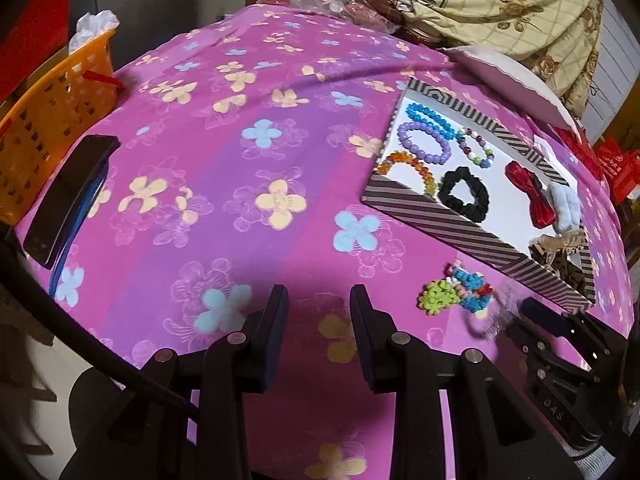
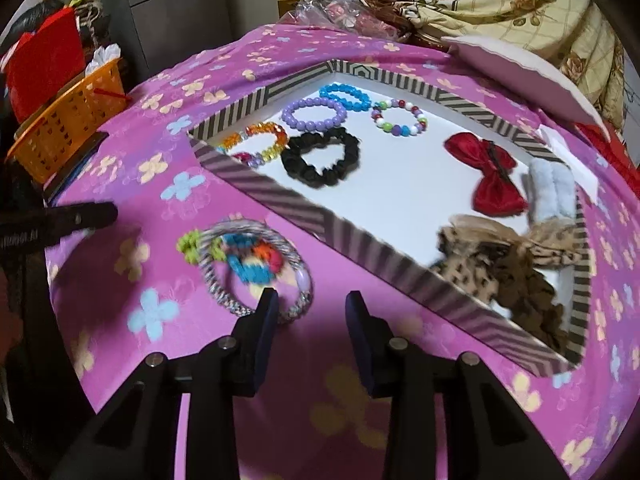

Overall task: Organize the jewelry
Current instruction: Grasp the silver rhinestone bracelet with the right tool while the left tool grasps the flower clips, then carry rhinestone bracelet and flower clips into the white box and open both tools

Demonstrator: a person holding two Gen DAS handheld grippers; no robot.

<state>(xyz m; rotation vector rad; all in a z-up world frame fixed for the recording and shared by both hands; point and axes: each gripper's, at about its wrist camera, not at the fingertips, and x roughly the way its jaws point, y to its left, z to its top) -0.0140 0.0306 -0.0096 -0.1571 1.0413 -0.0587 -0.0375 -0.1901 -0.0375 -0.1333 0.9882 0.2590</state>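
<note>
1. On the pink flowered cloth [image 2: 168,152] sits a shallow striped tray [image 2: 320,216] with a white floor.
2. Inside the tray, toward its far corner, lie an orange bead bracelet [image 2: 256,140], a purple bead bracelet [image 2: 314,114], a blue bead bracelet [image 2: 346,96] and a mixed-colour bead bracelet [image 2: 398,122].
3. A black scrunchie [image 2: 320,160] lies just beside the purple bracelet; a red bow [image 2: 486,178], a pale blue fluffy clip [image 2: 548,192] and leopard-print hair ties [image 2: 500,268] fill the tray's right end.
4. Outside the tray, near its front wall, a silver braided bangle [image 2: 256,268] lies on the cloth over a heap of bright knitted bands [image 2: 248,260].
5. The right gripper [image 2: 312,304] hangs over the bangle with its jaws apart, holding nothing.
6. The left gripper [image 1: 318,300] is likewise spread wide and empty above bare cloth.
7. An orange basket [image 1: 48,120] stands at the cloth's left edge.
</note>
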